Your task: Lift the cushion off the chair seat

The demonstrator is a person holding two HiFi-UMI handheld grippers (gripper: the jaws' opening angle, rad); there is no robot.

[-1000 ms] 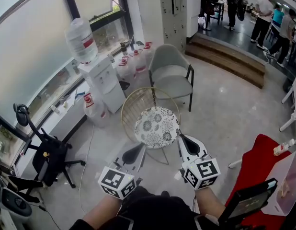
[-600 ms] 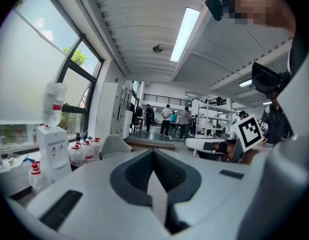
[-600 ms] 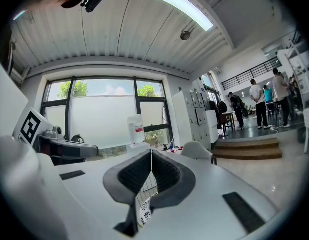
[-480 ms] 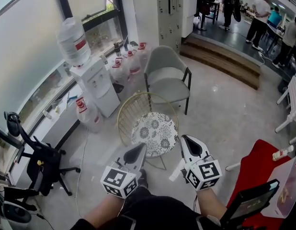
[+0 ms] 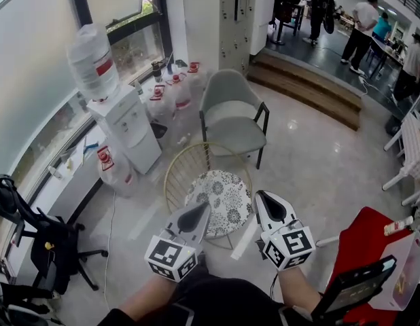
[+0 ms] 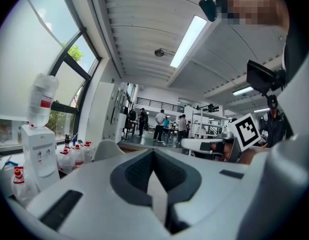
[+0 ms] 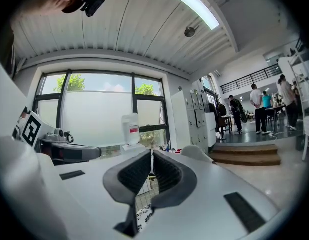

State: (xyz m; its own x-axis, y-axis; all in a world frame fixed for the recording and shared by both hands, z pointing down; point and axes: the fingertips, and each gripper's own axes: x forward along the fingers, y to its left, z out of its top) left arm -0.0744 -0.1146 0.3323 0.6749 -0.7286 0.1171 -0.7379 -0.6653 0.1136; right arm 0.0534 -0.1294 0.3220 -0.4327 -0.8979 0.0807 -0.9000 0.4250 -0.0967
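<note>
1. The left gripper (image 5: 198, 211), a white shell with a black-and-white marker cube, has its fingers shut together with nothing between them. In the left gripper view its dark pads meet at the tips.
2. The right gripper (image 5: 263, 199), of the same build, is also closed and empty.
3. The round white cushion with a dark floral print (image 5: 220, 194) lies just ahead of both sets of fingertips and lower than them, in the space between the two. It rests flat on the seat of the gold wire chair with a hooped back (image 5: 179, 163). I cannot tell whether either gripper touches it.
4. Farther ahead of the fingertips stands a grey padded armchair on black legs (image 5: 230, 111).
5. Ahead and to the left of the left fingers is a white water dispenser (image 5: 128, 124) with a clear upturned bottle (image 5: 93, 60) on top.
6. Far beyond the right fingers are wooden steps (image 5: 319, 90), with people (image 5: 363, 26) standing past them.
</note>
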